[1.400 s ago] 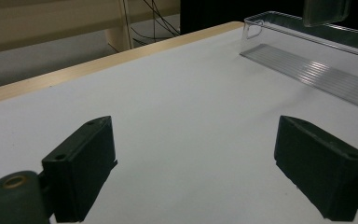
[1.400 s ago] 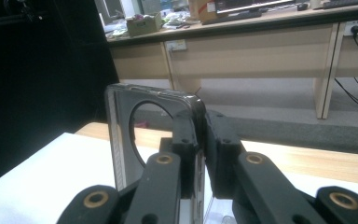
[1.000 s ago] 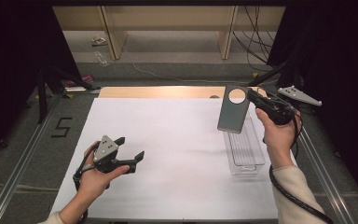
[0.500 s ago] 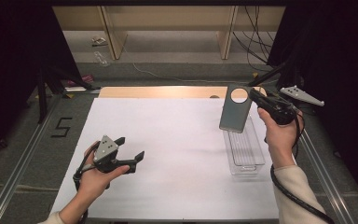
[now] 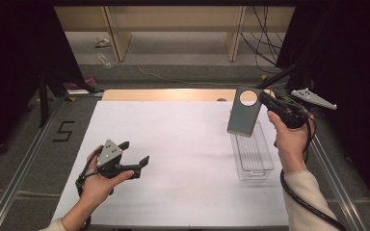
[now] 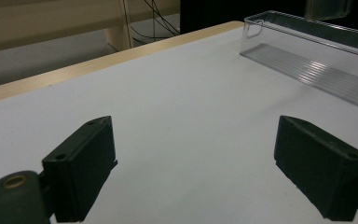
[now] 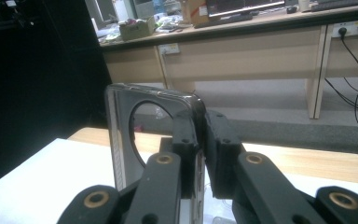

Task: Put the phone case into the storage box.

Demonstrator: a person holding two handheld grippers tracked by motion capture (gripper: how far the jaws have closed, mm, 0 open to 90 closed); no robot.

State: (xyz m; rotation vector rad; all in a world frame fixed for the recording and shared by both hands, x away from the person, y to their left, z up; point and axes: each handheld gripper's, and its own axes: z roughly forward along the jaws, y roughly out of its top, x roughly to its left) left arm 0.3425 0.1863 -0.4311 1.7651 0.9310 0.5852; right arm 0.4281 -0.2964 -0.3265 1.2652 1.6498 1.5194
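One white table (image 5: 183,144), wooden edge; carpet floor (image 5: 183,53) beyond.

The person wears a cream long-sleeved top; the right sleeve (image 5: 310,199) ends at the wrist, and a strip of the left sleeve (image 5: 53,225) shows at the desk's near edge. The left gripper (image 5: 134,159) is black, with a grey three-cornered plate (image 5: 109,148) on top and a black cable looping under the hand. Its jaws are blocky black pads with small screw holes. The right gripper (image 5: 262,98) is black too, carries a grey plate (image 5: 313,97) and trails a thick black cable (image 5: 304,199). Brass-coloured pivot rings sit in its jaw links.
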